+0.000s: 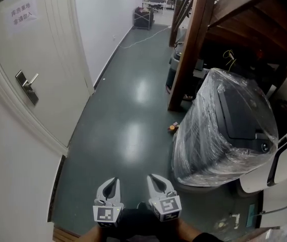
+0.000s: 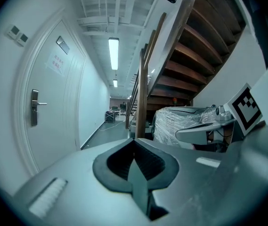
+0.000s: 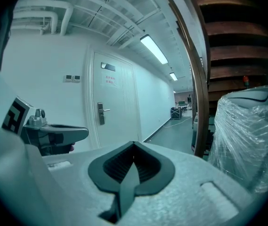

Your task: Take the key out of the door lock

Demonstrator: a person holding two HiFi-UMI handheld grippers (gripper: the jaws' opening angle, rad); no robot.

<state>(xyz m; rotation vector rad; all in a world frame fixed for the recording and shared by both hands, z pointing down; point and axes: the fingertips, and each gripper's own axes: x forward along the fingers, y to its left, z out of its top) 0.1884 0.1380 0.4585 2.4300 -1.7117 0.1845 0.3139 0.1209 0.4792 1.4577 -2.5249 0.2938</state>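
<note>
A white door [image 1: 42, 59] stands at the left of the corridor, with a metal handle and lock plate [image 1: 27, 87] on it. The same handle [image 2: 35, 107] shows in the left gripper view, and in the right gripper view the handle [image 3: 101, 113] is small and far off. No key can be made out at this distance. My left gripper [image 1: 113, 180] and right gripper [image 1: 152, 177] are side by side at the bottom of the head view, well short of the door. Both are shut with nothing between the jaws: left gripper [image 2: 134, 141], right gripper [image 3: 134, 145].
A bulky machine wrapped in clear plastic [image 1: 224, 130] stands on the right, under a wooden staircase with a brown post [image 1: 191, 44]. A small orange object [image 1: 172, 127] lies on the grey-green floor [image 1: 128, 130]. A paper notice [image 1: 22, 11] is stuck high on the door.
</note>
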